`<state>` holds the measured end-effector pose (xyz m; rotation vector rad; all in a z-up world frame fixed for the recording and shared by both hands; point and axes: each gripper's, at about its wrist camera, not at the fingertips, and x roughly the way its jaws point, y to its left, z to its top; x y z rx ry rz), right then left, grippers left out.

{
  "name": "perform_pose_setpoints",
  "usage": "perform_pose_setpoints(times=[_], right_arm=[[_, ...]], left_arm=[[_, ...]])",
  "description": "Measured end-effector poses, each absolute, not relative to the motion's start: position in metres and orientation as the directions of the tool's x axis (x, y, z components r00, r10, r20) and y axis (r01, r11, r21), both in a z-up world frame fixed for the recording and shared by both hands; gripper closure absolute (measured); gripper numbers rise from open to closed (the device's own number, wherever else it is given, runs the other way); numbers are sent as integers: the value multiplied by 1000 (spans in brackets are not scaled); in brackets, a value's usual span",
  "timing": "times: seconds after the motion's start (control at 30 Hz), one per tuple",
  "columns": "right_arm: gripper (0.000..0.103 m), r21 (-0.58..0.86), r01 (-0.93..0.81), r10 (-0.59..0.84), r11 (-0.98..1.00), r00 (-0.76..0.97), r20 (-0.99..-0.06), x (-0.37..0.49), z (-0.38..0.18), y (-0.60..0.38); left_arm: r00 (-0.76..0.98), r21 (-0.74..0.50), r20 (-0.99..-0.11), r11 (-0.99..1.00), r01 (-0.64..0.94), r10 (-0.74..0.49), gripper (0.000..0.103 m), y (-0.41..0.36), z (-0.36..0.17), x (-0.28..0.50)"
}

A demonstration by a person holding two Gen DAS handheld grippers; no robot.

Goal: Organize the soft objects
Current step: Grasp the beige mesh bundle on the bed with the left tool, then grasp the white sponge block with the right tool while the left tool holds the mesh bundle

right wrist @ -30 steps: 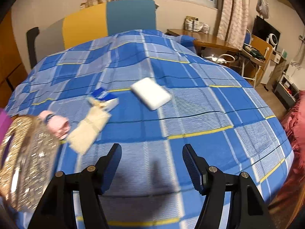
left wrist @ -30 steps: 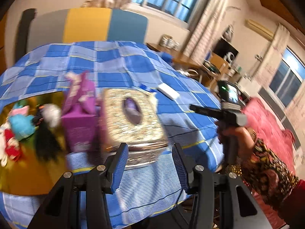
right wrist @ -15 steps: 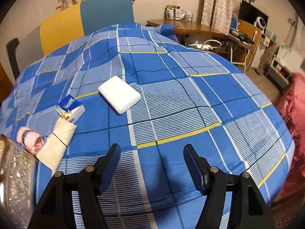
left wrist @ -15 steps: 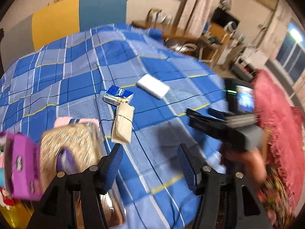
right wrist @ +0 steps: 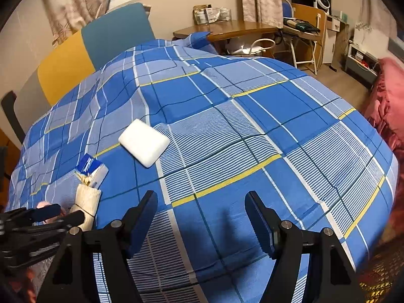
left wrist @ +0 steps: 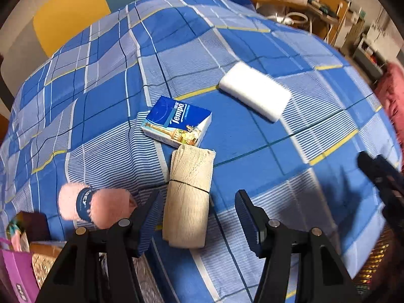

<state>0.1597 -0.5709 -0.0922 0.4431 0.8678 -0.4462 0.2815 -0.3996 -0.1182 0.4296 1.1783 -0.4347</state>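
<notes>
Both grippers hang open over the checked bed, nothing held.

The left gripper (left wrist: 197, 217) stands wide — its jaws have just been opening — with the near end of a beige cloth roll (left wrist: 188, 197) lying between the fingers, pads clear of it. A pink fluffy puff (left wrist: 96, 207) sits at 9 o'clock of the roll, a blue tissue pack (left wrist: 176, 121) touches its far end at 12, and a white pad (left wrist: 255, 91) lies farther off at 1. The right gripper (right wrist: 202, 222), just widened too, hovers over bare blue bedspread (right wrist: 252, 126) — empty.
</notes>
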Motion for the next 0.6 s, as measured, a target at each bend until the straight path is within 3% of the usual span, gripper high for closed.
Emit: perform_pose_setpoints(times=[0.33,0.4,0.47,0.6], right_arm=[[31,229,536,-158,813,580,-799,160,-92,-573],[31,235,538,-155,810,581,-799,160,-92,-574],[31,239,542,-153,805,580,-800,159,-92,-575],[31,240,547,-151,802,574,-805,159,-94,-576]], left_arm=[[323,175,-946,820,546,-12,44,-414,-152,296],[334,183,-942,813,553,-14,47,-414,-156,294],[349,174,-937,827,535,-29,59,-409,-154,294],[347,112,-934,852,512,-86,60,-402,-148,290]])
